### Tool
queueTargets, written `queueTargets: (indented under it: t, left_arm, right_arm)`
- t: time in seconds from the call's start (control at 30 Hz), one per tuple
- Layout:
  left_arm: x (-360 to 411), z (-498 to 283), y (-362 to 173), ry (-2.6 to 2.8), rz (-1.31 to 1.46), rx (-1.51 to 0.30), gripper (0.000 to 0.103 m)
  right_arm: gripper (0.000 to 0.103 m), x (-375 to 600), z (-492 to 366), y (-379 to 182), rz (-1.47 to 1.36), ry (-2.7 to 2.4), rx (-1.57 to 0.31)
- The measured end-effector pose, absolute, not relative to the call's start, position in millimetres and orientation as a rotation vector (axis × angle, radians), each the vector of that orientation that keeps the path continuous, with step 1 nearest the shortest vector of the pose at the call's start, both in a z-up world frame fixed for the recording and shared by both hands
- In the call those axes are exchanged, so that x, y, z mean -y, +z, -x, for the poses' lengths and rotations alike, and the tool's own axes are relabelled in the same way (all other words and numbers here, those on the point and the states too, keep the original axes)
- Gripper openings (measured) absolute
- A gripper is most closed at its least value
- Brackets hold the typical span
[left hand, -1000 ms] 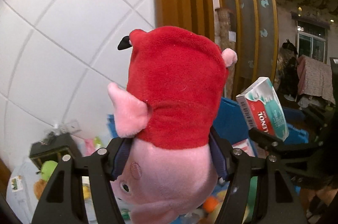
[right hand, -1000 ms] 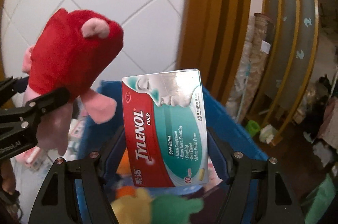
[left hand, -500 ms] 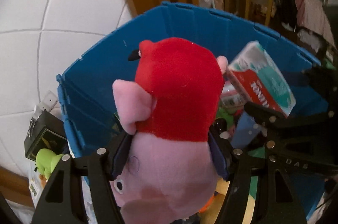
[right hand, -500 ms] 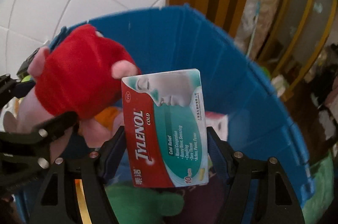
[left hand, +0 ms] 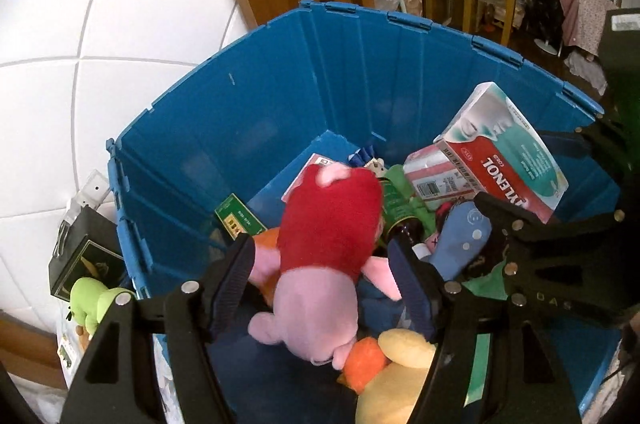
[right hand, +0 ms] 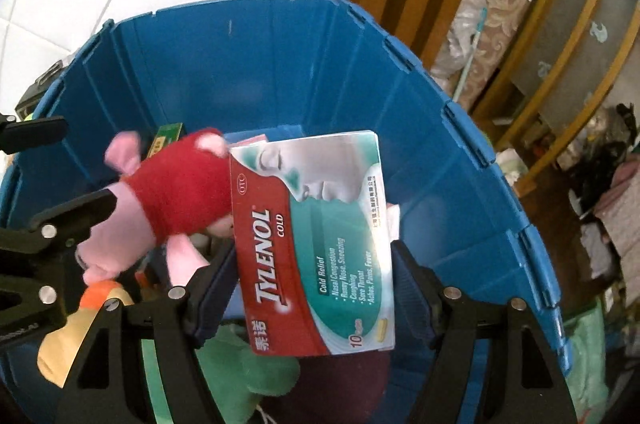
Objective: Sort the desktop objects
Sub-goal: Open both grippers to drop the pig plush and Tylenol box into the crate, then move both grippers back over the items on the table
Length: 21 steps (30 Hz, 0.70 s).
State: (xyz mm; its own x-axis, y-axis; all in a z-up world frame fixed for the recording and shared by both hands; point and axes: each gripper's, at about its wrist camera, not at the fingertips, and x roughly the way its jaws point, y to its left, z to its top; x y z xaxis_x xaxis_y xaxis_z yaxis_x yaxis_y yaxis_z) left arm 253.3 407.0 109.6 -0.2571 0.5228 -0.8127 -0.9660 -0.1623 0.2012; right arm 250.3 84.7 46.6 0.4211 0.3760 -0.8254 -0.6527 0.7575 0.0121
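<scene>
A pink pig plush in a red dress (left hand: pixel 324 252) is blurred between the spread fingers of my left gripper (left hand: pixel 324 272), loose and falling into the blue bin (left hand: pixel 280 96). It also shows in the right wrist view (right hand: pixel 168 204). My right gripper (right hand: pixel 316 284) has its jaws wider than the Tylenol Cold box (right hand: pixel 316 244), which tilts between them over the bin (right hand: pixel 440 184). In the left wrist view the box (left hand: pixel 504 160) hangs at the right.
The bin holds several toys and boxes: a yellow plush with an orange part (left hand: pixel 396 368), a blue plush (left hand: pixel 460 236), a dark bottle (left hand: pixel 400 220), a green plush (right hand: pixel 248 372). Outside the bin on the left are a black box (left hand: pixel 80 260) and a green toy (left hand: pixel 92 304).
Both grippers tipped down over the blue bin. My left gripper opened and the pig plush dropped away from it. My right gripper's jaws widened around the Tylenol box.
</scene>
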Motion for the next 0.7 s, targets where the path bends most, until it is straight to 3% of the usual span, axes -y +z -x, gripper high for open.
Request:
queueTargets:
  t: [0.13, 0.2, 0.33, 0.57, 0.7]
  left_arm:
    - [-400, -252, 108, 1.673, 0.719, -0.874, 0.068]
    - [-398, -249, 106, 1.672, 0.72, -0.871, 0.068]
    - [-390, -249, 108, 1.682, 0.72, -0.853, 0.068]
    - [-369, -248, 120, 1.704, 0.693, -0.778, 0.068]
    - [-350, -248, 132, 1.731, 0.657, -0.705, 0.068]
  right_arm:
    - [0.075, -85, -252, 47, 0.338, 0.65, -0.932]
    - [0.083, -85, -251, 47, 0.339, 0.648, -0.931]
    - [0.086, -84, -247, 49, 0.333, 0.643, -0.923]
    - [0.103, -73, -233, 67, 0.307, 0.634, -0.876]
    - [0.103, -65, -219, 83, 0.276, 0.639, -0.835]
